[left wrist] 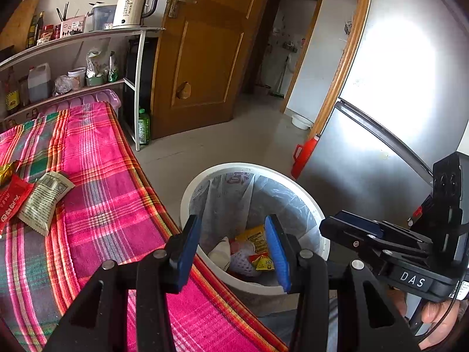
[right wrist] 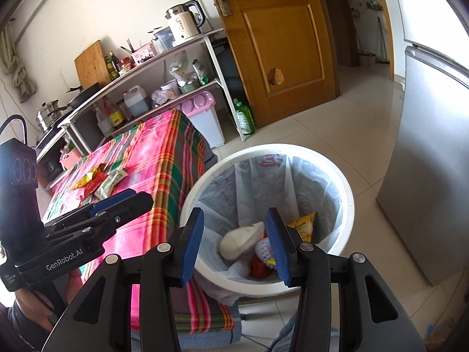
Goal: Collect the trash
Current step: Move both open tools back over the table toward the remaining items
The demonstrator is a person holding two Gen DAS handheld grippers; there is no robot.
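Both grippers, left (left wrist: 233, 252) and right (right wrist: 234, 245), hang open and empty over the bin (right wrist: 346, 187); wrappers (left wrist: 44, 202) sit on the tabletop (left wrist: 111, 199), well left.

Left wrist: close above, angled down at bin (left wrist: 190, 187).
Right wrist: same, from right.
Shared: bin, plaid table (right wrist: 164, 158).

Below the black gripper (left wrist: 233, 245) with blue pads (left wrist: 277, 249), a white bin (left wrist: 187, 193) holds yellow and red wrappers (left wrist: 258, 249). To its left a pink, green and orange plaid cloth (left wrist: 111, 193) carries a red packet (left wrist: 10, 202).
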